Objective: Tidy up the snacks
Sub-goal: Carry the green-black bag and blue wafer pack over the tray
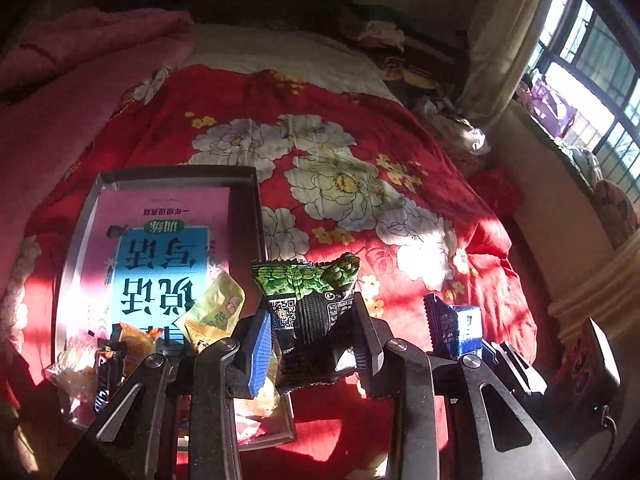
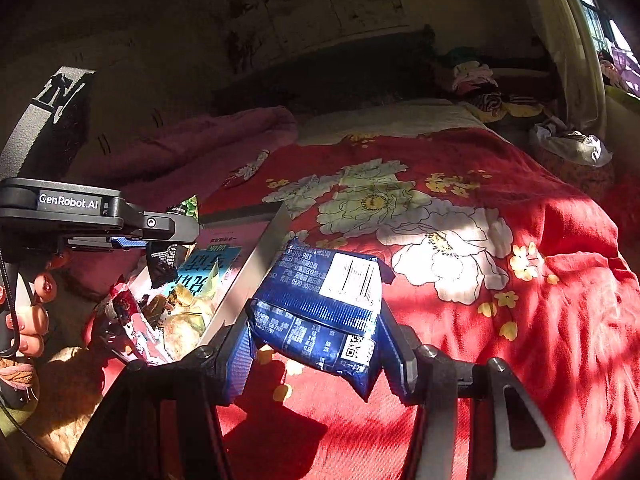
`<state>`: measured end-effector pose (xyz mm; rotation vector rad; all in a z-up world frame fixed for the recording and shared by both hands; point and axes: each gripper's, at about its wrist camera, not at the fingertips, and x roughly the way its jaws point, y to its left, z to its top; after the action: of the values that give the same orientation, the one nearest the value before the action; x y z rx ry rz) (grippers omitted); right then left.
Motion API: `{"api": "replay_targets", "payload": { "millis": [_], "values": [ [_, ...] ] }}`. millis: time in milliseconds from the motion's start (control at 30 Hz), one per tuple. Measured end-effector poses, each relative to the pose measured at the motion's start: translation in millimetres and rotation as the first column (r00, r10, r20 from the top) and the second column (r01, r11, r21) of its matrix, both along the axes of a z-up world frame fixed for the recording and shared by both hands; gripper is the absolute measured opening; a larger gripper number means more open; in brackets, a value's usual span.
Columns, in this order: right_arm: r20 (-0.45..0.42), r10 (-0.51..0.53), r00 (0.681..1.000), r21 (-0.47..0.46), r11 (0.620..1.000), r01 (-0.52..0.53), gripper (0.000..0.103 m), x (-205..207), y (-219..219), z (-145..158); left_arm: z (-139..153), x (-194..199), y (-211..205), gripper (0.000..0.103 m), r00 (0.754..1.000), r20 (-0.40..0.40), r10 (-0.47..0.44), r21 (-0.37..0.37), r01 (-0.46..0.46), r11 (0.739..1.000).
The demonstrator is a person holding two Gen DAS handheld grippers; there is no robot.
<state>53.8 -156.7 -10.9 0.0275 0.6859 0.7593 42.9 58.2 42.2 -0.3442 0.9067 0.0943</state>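
Green packet (image 1: 308, 316) pinched in left claw (image 1: 310, 340), above tray (image 1: 244, 208)

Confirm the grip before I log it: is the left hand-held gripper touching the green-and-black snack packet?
Touching. The left wrist view shows the left hand-held gripper with both fingers pressed against the green-and-black snack packet, held above the bed.
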Motion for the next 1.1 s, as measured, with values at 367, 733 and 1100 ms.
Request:
{"api": "replay_targets", "payload": {
  "millis": [367, 733, 1100],
  "values": [
    [0.010, 0.120, 0.993, -0.004, 0.993, -0.120, 0.055, -32.6, 43.5, 13.4, 21.7, -47.8, 56.6, 0.036, 0.992, 0.054, 0.112, -0.023, -0.111, 0.994],
    [0.007, 0.214, 0.977, -0.028, 0.977, -0.214, 0.055, -56.5, 79.1, 14.7, -0.6, -96.8, 125.7, 0.036, 0.966, 0.011, 0.260, -0.038, -0.260, 0.965],
    [-0.004, 0.306, 0.952, -0.059, 0.950, -0.306, 0.055, -83.2, 112.5, 12.2, -26.5, -106.6, 126.9, 0.036, 0.972, -0.040, 0.231, -0.052, -0.233, 0.971]
  ]
}}
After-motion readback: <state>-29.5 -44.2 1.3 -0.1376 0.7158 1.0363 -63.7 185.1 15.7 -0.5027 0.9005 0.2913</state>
